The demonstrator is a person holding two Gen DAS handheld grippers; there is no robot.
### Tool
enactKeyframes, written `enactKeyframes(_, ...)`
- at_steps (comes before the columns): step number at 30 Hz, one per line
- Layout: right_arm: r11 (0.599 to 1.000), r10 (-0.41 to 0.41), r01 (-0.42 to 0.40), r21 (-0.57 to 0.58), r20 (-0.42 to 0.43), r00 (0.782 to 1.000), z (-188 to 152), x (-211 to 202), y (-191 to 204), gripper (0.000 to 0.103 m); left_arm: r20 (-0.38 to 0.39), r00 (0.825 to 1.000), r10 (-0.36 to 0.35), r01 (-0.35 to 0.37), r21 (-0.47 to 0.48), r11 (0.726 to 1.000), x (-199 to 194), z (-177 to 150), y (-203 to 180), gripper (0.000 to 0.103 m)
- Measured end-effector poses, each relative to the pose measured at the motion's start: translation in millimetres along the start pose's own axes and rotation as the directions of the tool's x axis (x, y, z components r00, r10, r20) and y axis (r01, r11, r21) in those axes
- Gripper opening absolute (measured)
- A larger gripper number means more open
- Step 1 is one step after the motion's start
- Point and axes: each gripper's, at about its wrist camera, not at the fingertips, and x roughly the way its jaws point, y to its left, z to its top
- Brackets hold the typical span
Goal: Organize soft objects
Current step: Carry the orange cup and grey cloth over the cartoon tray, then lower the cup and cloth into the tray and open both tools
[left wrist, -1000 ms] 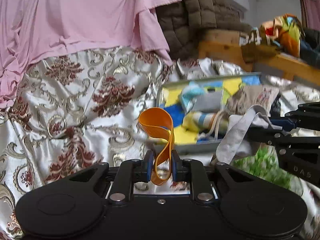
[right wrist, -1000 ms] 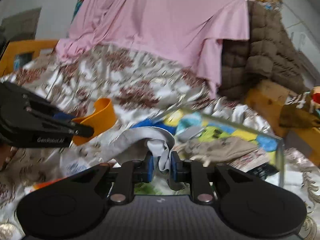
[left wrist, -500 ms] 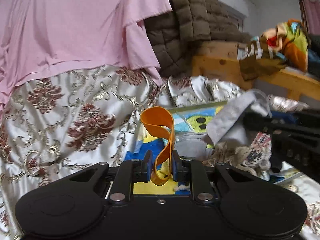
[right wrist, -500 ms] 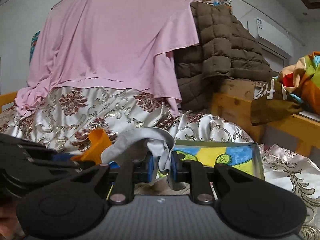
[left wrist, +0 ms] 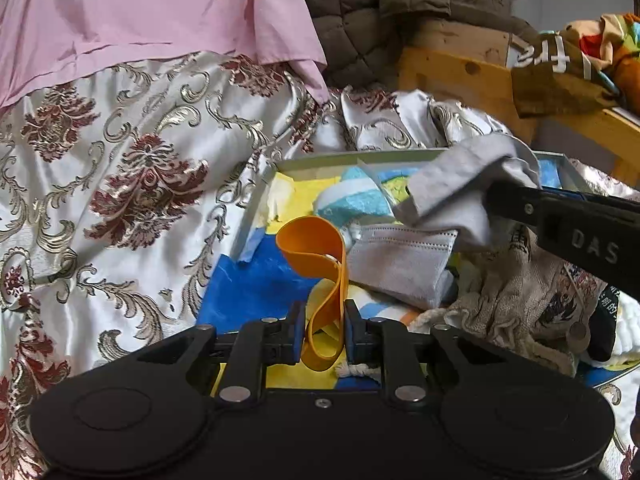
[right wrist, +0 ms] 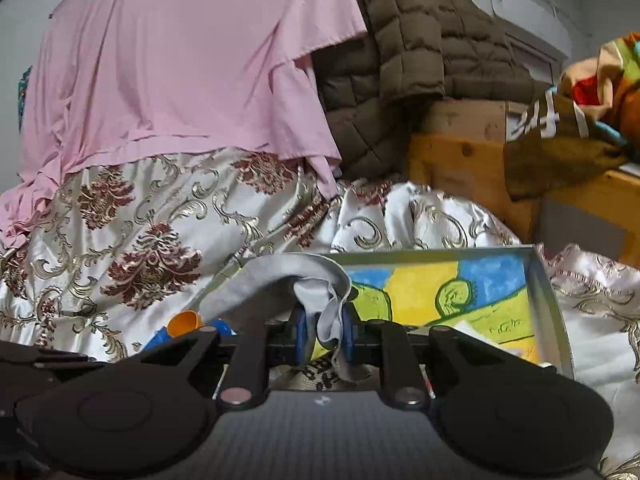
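Observation:
My left gripper (left wrist: 322,332) is shut on an orange rubber band (left wrist: 320,264), a looped strip that curls up over the near left part of a shallow box (left wrist: 256,216) with a blue and yellow lining. My right gripper (right wrist: 324,336) is shut on a grey cloth (right wrist: 296,276), which drapes over its fingers above the same box (right wrist: 544,280). In the left wrist view that grey cloth (left wrist: 460,184) hangs from the right gripper's black body above the box's middle. In the right wrist view the orange band (right wrist: 185,322) peeks out at lower left.
In the box lie a grey face mask (left wrist: 400,256), a blue and white striped cloth (left wrist: 352,200) and a beige glove (left wrist: 516,304). A floral satin bedspread (left wrist: 132,168) surrounds it. Behind are a pink sheet (right wrist: 192,64), a brown quilted jacket (right wrist: 412,48) and a wooden frame (right wrist: 460,160).
Both grippers have travelled toward and over the box, carrying the orange band and the grey cloth. The box now sits close under them. The right gripper's view has rolled level.

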Motion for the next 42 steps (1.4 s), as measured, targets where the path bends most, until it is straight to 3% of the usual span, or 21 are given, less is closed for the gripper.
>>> enactKeyframes(16, 0.999, 0.01, -0.01, 0.038, -0.02, 1.0, 1, 6, -6, 0.026, -0.034, 0.999, 0.003, -0.003, 0.009, 1.0, 6, 3, -4, 0.024)
enactKeyframes(28, 0.999, 0.011, -0.011, 0.037, -0.013, 1.0, 2, 7, -6, 0.054, -0.056, 0.998, 0.011, -0.011, -0.004, 1.0, 5, 4, -3, 0.031)
enactKeyframes(36, 0.999, 0.008, -0.007, 0.052, -0.013, 1.0, 3, 6, -11, 0.059, -0.054, 0.998, 0.012, -0.012, 0.008, 1.0, 3, 4, -2, 0.032)
enactKeyframes(42, 0.998, 0.002, -0.002, 0.061, -0.005, 1.0, 4, 4, -12, 0.064, -0.04, 0.999, 0.03, -0.03, 0.013, 0.999, 0, 3, -4, 0.04)
